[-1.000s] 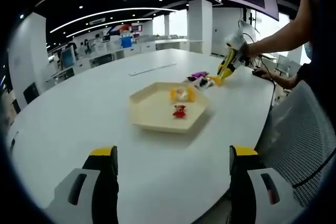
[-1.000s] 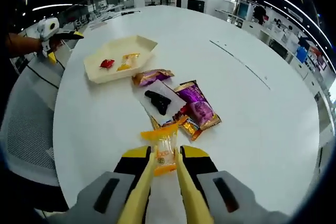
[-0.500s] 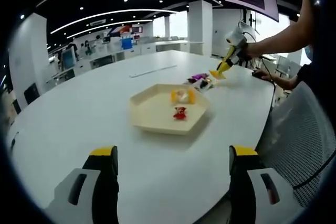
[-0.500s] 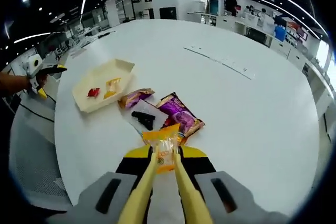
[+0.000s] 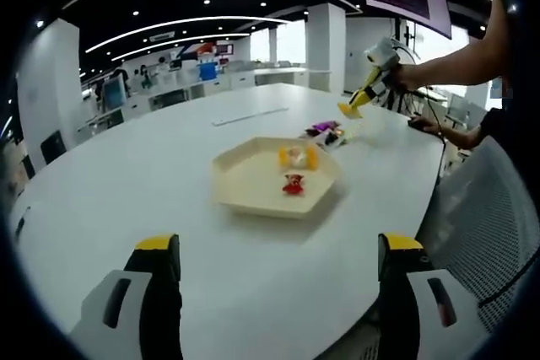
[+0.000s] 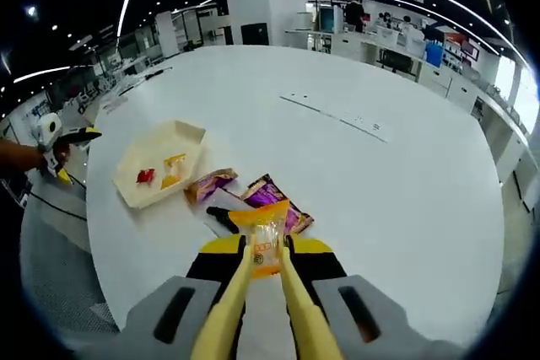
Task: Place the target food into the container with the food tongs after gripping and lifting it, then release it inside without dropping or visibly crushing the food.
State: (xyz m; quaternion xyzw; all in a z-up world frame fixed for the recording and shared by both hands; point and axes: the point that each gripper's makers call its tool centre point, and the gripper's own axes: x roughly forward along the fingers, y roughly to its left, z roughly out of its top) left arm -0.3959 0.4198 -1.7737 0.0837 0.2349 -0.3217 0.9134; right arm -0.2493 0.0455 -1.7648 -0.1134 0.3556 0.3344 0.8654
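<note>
Pinching an orange-and-clear snack packet (image 6: 265, 241) between the yellow food tongs (image 6: 261, 301) it carries, the right gripper (image 6: 262, 269) hangs above the white tabletop (image 6: 380, 183), its jaws drawn in on the tong arms. The right gripper view looks down over the packet onto a small heap of wrappers: two purple packets (image 6: 272, 197) and a black item (image 6: 221, 216) on a clear wrapper, lying just beside the cream hexagonal tray (image 6: 160, 172). Inside the tray sit a red sweet (image 6: 145, 176) and a yellow-wrapped one (image 6: 174, 168), close together but apart. Far left in this view, the left gripper (image 6: 57, 142) shows small at the tabletop's edge, held in a hand. The left gripper view gives the opposite angle: its own yellow-tipped jaws stand wide apart with nothing between them, low over the near tabletop (image 5: 126, 183), and the tray (image 5: 245, 187) lies well ahead with the red sweet (image 5: 293, 183) nearer than the yellow one (image 5: 295, 157). Beyond it, the right gripper (image 5: 363, 99) is seen raised in the air above the purple packets (image 5: 323, 130), the snack packet (image 5: 349, 110) at its tip, clear of the tabletop and not yet over the tray.
</note>
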